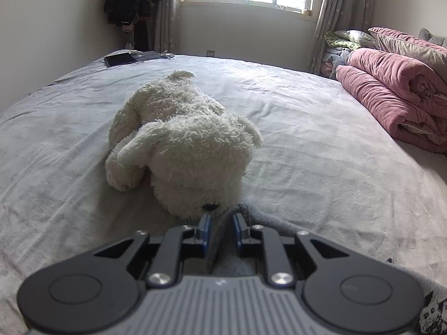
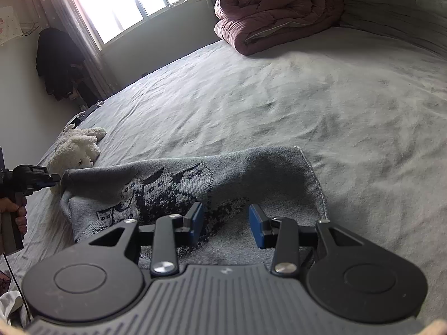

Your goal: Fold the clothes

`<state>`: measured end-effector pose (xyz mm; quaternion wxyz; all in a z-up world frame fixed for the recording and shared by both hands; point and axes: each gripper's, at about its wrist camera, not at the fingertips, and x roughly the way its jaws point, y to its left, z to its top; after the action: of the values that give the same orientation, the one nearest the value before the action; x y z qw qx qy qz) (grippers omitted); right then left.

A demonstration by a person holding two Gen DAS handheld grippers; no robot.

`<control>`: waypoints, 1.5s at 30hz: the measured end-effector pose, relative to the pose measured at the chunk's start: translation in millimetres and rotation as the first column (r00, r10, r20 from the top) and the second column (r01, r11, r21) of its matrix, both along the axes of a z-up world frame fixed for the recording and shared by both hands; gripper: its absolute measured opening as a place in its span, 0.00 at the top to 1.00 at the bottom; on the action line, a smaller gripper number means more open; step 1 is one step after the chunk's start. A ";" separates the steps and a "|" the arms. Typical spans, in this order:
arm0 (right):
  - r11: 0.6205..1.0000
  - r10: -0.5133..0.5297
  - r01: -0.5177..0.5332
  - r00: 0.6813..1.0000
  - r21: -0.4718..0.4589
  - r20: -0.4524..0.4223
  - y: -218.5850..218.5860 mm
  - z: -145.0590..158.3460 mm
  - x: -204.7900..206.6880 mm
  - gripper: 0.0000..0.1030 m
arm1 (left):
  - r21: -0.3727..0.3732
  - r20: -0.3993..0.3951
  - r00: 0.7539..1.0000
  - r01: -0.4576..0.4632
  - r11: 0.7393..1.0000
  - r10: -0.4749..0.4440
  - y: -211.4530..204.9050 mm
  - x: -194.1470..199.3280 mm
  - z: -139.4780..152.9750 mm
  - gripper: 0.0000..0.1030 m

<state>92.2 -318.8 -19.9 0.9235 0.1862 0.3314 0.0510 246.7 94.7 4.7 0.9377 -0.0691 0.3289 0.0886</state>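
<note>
Sweater [image 2: 178, 192] edge between parted left fingers [image 1: 205, 227], unpinched.

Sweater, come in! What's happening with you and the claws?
Left claw open, sweater edge between its pads. Right claw open above the sweater. Plush dog right beside the edge.

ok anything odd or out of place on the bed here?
Yes: a white plush toy lies right at the far corner of the grey sweater, touching or nearly touching it. It sits just ahead of the left gripper and crowds the fold. Otherwise nothing looks spilled or damaged.
</note>
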 end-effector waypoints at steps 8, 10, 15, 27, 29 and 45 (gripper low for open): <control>0.999 -0.005 0.004 1.000 0.044 0.020 -1.5 7.8 -5.5 0.57 | -0.040 0.019 1.000 -0.007 0.999 0.008 6.4 -41.9 2.5 0.69; 0.998 -0.005 0.004 1.000 0.063 0.023 -2.2 9.8 -7.5 0.57 | -0.045 0.025 1.000 0.000 0.999 0.001 5.6 -58.9 2.6 0.68; 0.997 0.017 -0.020 0.999 0.080 0.033 1.7 16.2 -17.4 0.57 | -0.057 0.029 1.000 0.008 0.998 -0.007 5.7 -103.5 4.6 0.68; 0.977 0.129 -0.133 0.991 0.164 0.038 32.7 25.1 -56.2 0.56 | -0.135 0.071 0.996 0.056 0.989 -0.046 5.3 -214.7 3.0 0.58; 0.972 0.165 -0.168 0.986 0.164 0.035 43.7 23.7 -64.3 0.56 | -0.145 0.068 0.997 0.058 0.988 -0.048 4.7 -221.6 -5.2 0.58; 0.907 0.414 -0.416 0.909 0.056 0.045 124.4 7.5 -81.2 0.55 | -0.225 0.026 0.993 0.119 0.967 -0.116 0.8 -213.3 -7.8 0.52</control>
<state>11.0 -194.4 -12.4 0.8902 0.1400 0.3470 0.2599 33.4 95.4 -3.1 0.9293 -0.1564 0.3346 -0.0057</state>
